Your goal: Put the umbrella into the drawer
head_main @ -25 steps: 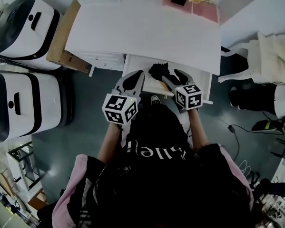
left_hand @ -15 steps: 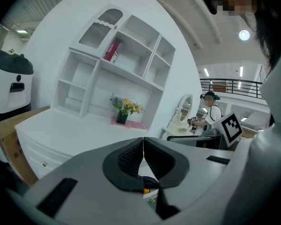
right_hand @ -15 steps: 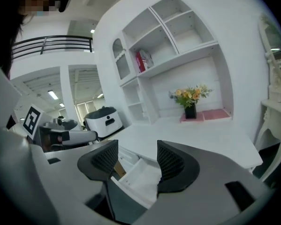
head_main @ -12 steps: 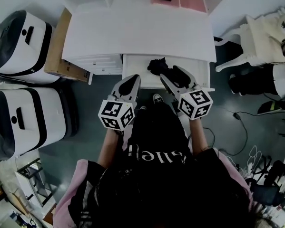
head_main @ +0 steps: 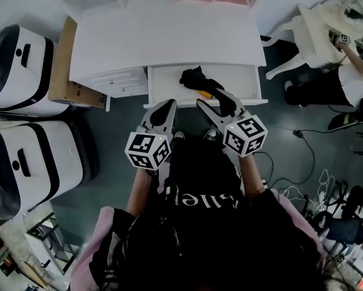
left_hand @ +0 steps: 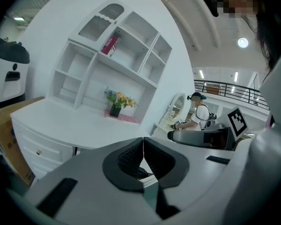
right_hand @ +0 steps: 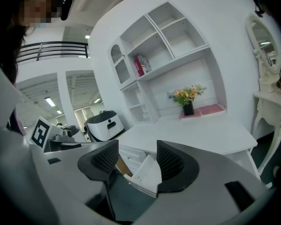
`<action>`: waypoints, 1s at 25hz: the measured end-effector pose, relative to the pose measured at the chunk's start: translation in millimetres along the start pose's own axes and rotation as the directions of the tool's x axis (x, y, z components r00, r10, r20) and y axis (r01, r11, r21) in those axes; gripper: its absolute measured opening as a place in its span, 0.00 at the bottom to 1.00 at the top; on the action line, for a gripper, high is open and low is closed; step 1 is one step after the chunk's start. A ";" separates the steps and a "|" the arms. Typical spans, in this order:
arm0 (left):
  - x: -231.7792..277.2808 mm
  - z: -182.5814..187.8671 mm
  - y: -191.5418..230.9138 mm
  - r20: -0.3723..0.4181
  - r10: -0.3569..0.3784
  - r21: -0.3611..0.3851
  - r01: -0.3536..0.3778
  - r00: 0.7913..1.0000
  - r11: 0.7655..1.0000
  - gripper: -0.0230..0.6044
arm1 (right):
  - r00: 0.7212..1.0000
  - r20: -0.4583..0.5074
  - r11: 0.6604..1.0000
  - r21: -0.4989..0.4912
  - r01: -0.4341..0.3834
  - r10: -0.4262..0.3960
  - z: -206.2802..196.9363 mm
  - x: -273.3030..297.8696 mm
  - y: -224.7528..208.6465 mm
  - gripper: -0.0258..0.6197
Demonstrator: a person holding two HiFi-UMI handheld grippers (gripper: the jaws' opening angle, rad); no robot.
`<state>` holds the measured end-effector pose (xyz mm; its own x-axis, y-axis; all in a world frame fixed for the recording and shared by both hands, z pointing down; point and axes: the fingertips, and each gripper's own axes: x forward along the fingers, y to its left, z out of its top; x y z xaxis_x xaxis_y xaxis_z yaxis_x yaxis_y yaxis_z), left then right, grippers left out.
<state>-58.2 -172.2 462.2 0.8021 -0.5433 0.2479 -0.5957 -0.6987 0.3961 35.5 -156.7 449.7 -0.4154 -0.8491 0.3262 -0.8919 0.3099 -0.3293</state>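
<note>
The drawer [head_main: 166,80] stands open in front of the white surface [head_main: 169,35], reachable from above. The black umbrella [head_main: 194,79] fills its middle, and bare drawer bottom lies on either side. The right gripper [head_main: 210,98], jaws apart, hangs over the front edge just beside the umbrella. The left gripper [head_main: 168,102], jaws together, is at that edge. A cardboard box [head_main: 59,65] and white machines [head_main: 17,59] crowd the left. The floor [head_main: 272,120] to the right is open.

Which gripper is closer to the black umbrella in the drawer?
The right. The right gripper sits at the drawer's front edge, just beside the umbrella. The left gripper is farther off, toward the drawer's left end.
</note>
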 end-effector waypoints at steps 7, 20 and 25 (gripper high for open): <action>5.6 -4.3 -15.3 0.004 0.005 -0.005 -0.005 1.000 1.000 0.06 | 0.999 -0.024 0.999 0.010 -0.037 0.038 -4.4 -6.2 0.5 0.47; -5.0 -17.7 -95.0 0.056 0.073 0.008 -0.073 0.996 0.997 0.06 | 0.998 0.003 0.997 0.027 -0.068 0.068 -19.6 -94.3 -13.8 0.20; -18.1 -33.3 -136.7 0.055 0.083 0.039 -0.085 0.995 0.996 0.06 | 0.992 0.003 0.992 0.014 -0.126 0.126 -37.9 -129.4 -7.2 0.16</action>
<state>10.1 -51.4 433.1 0.7464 -0.6240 0.2313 -0.6631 -0.6676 0.3386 88.9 -32.9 443.4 -0.5240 -0.8045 0.2797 -0.8299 0.4084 -0.3800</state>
